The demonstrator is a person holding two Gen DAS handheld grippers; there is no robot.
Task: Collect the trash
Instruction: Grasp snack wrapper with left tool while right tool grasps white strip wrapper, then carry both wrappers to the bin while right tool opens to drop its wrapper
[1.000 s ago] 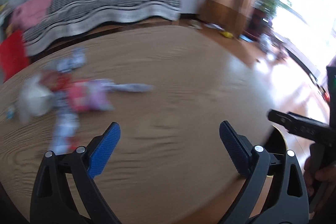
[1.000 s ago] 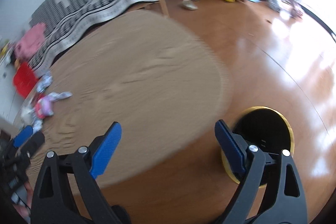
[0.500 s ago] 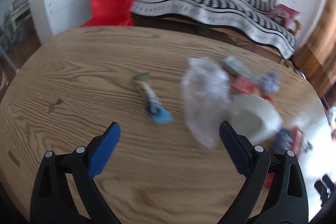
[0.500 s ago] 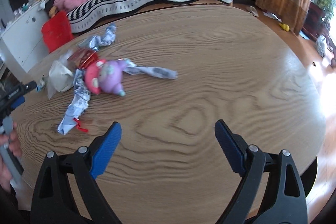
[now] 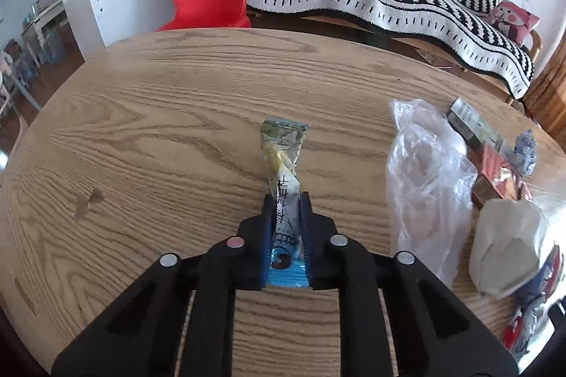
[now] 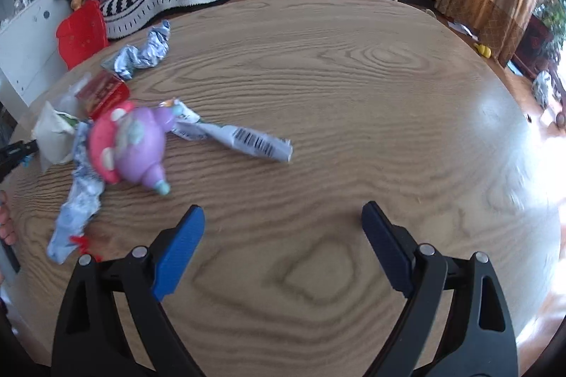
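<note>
Only leftward: snack wrapper [image 5: 283,164] between closing fingers [image 5: 269,228]

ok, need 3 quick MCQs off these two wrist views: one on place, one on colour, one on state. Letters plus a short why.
1. Where does the barcode wrapper lie?
A. On the wooden table, beside the pink and purple toy
B. On the sofa
C. On the floor

2. What colour are the right gripper pads?
A. Red
B. Blue
C. Yellow

3. What is the left gripper doing?
A. Standing open over bare wood
B. Closing on the snack wrapper
C. Gripping the clear plastic bag

Answers:
1 A, it lies on the wood, one end at the toy.
2 B, both pads are blue.
3 B, the wrapper sits between its pads.
</note>
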